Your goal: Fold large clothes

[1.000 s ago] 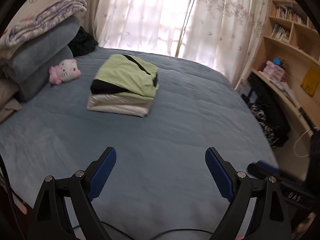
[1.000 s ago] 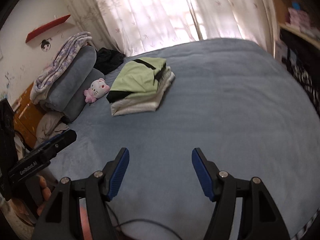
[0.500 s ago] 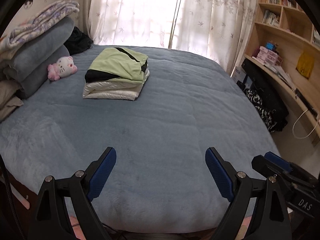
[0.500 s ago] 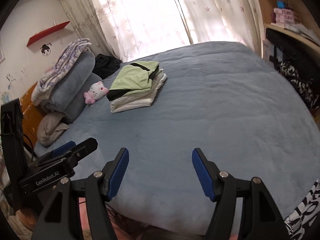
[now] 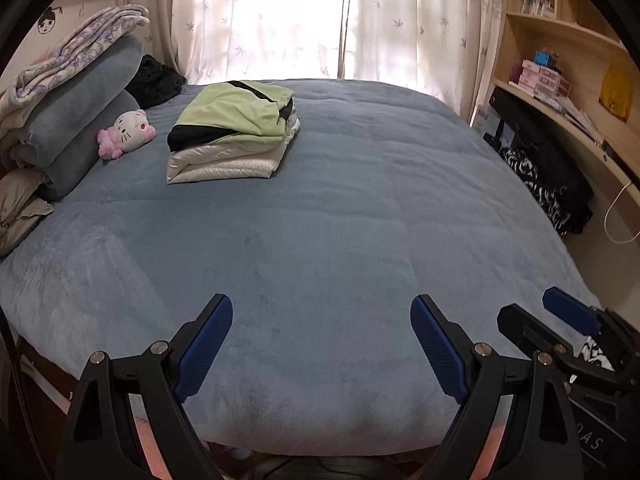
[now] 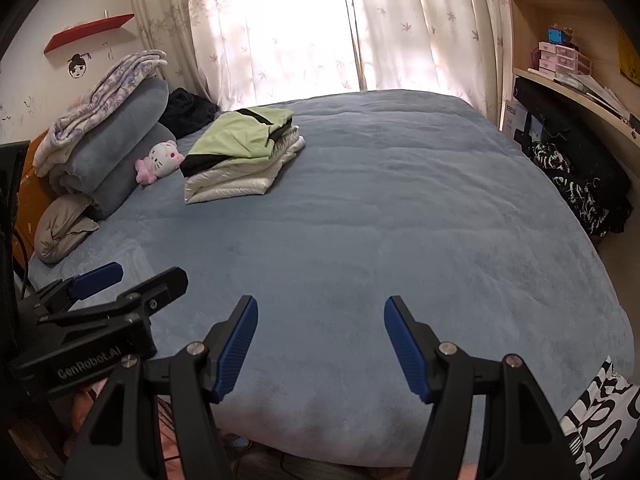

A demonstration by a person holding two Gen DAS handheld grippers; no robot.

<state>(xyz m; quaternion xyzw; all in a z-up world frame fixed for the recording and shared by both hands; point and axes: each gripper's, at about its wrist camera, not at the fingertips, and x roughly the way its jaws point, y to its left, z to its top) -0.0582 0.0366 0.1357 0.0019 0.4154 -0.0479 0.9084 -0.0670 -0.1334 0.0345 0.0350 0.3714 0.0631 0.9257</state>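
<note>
Both grippers, left gripper (image 5: 322,354) and right gripper (image 6: 318,350), have drawn back to the bed (image 5: 360,240) foot, jaws open and empty, folded clothes (image 5: 234,132) stacked far off near the pillows (image 5: 76,120); likely fetching another garment.

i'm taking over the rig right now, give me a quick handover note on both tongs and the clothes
Left tongs: open, nothing between the pads, over the near edge of the bed.
Right tongs: open and empty, beside the left ones over the same near edge.
Clothes: a folded stack sits at the far left of the bed, green and black garment on top, white ones under it, next to the plush cat.
Done: that stack looks neatly folded.
Left: a black and white patterned garment shows at the bed's near right corner, possibly next to fold. The rest of the bed holds nothing to fold.
</note>
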